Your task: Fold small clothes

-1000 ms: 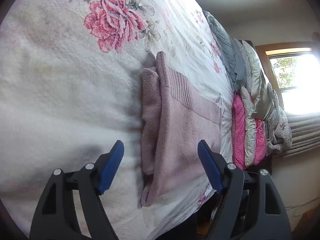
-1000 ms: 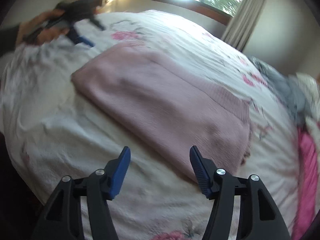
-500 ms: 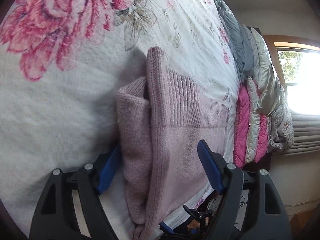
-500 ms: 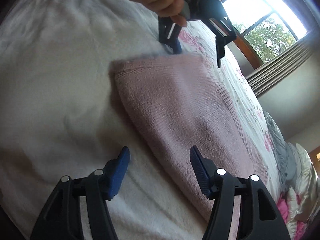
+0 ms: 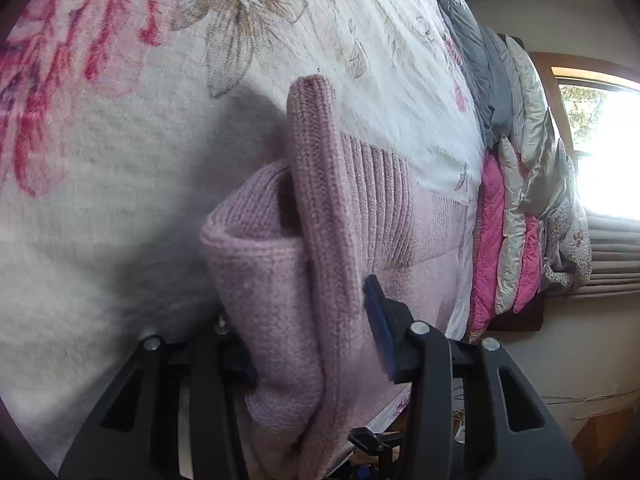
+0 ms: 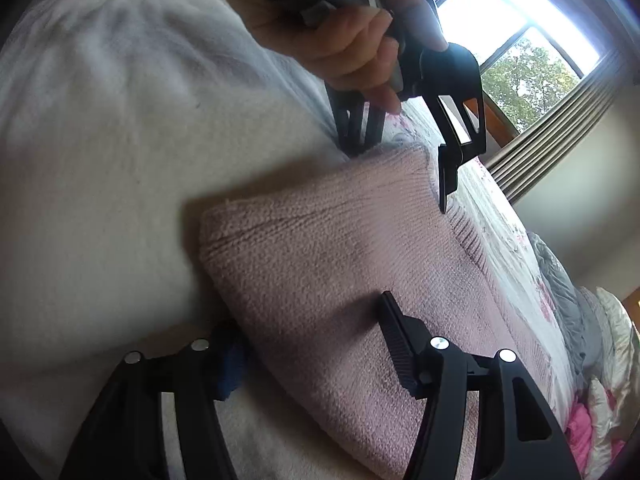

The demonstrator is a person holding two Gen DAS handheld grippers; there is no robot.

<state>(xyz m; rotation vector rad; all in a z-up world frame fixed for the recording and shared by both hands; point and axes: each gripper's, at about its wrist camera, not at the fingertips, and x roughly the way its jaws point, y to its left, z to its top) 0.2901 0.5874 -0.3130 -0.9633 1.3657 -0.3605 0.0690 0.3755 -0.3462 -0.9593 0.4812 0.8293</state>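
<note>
The left gripper [image 5: 308, 340] has gone from hovering with its blue pads spread wide, 1.0 s ago, to straddling the near edge of the folded dusty-pink knitted sweater [image 5: 344, 216]. Its jaws have narrowed and now sit against the stacked layers on both sides, so it looks clamped on that edge, though the left pad is hidden behind the knit.

The right gripper [image 6: 316, 344] made the same advance at the other corner. One finger now lies on top of the sweater and the other is tucked beneath its edge, pinching the fold.

In the right wrist view, a hand [image 6: 340, 36] holds the left gripper at the sweater's far corner.

The sweater lies flat on the white bedspread with pink flowers [image 5: 100, 160], beside a pile of pink and silver quilted bedding [image 5: 516, 216].

With both corners gripped, the next fold, probably carrying this end over the ribbed hem, appears ready to begin.
</note>
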